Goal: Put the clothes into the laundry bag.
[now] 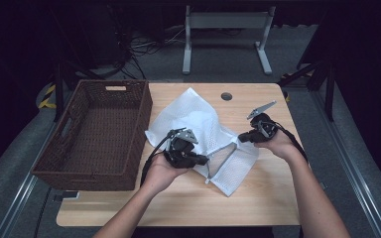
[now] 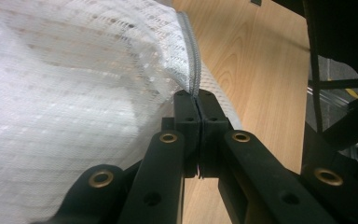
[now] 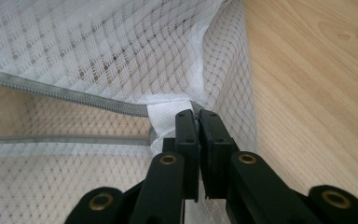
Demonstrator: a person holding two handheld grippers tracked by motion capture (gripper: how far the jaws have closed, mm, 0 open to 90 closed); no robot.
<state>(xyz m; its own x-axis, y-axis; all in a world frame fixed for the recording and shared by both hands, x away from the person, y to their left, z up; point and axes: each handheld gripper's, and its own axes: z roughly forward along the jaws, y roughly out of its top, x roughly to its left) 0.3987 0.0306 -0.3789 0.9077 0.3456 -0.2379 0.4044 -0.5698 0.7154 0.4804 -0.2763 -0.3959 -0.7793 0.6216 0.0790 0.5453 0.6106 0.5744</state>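
High view shows the white mesh bag [image 1: 198, 130] in the middle of the table [image 1: 258, 203]. Left gripper [image 1: 202, 160] pinches its zipper edge [image 2: 192, 70]; right gripper [image 1: 241, 138] pinches the zipper's end [image 3: 168, 112]. Next, I think, pull apart gently to open the bag.

One white mesh bag [image 1: 198, 130] with one grey zipper [image 3: 65, 95] lies on one wooden table [image 1: 258, 203], and one brown wicker basket [image 1: 96, 131] sits at the table's left edge. Two grippers are there, the left gripper [image 1: 204, 159] and the right gripper [image 1: 241, 138], one in each of two hands.
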